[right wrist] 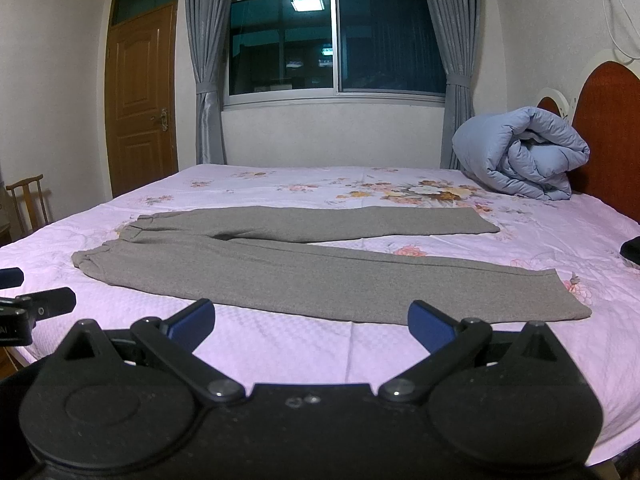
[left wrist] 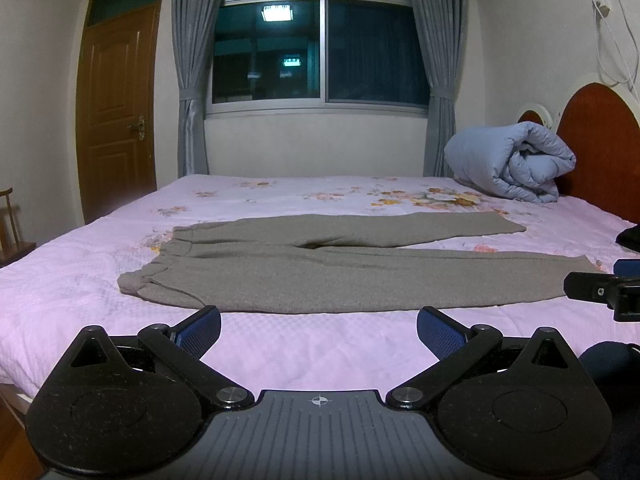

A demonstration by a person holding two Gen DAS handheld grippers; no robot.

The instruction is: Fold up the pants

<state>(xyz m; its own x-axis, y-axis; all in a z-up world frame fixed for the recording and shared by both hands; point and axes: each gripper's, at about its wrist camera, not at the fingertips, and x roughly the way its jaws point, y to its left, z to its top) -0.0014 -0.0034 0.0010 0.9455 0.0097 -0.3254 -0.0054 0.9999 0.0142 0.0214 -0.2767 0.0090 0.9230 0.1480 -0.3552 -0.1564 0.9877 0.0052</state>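
Note:
Grey pants (left wrist: 304,268) (right wrist: 280,268) lie flat across the pink floral bed, waistband to the left and both legs spread out to the right. My left gripper (left wrist: 319,330) hovers open over the near bed edge, just short of the pants' near side, with nothing between its blue pads. My right gripper (right wrist: 312,322) is also open and holds nothing, its blue pads close to the near leg's lower edge. In the left wrist view the right gripper (left wrist: 604,286) shows at the right edge, by the near leg's cuff. The left gripper (right wrist: 24,292) shows at the left edge of the right wrist view.
A rolled blue quilt (left wrist: 512,160) (right wrist: 524,152) rests at the far right against the red headboard (left wrist: 600,140). A dark item (left wrist: 630,236) lies at the bed's right edge. A wooden chair (right wrist: 28,200), a door and a curtained window stand beyond the bed (right wrist: 280,356).

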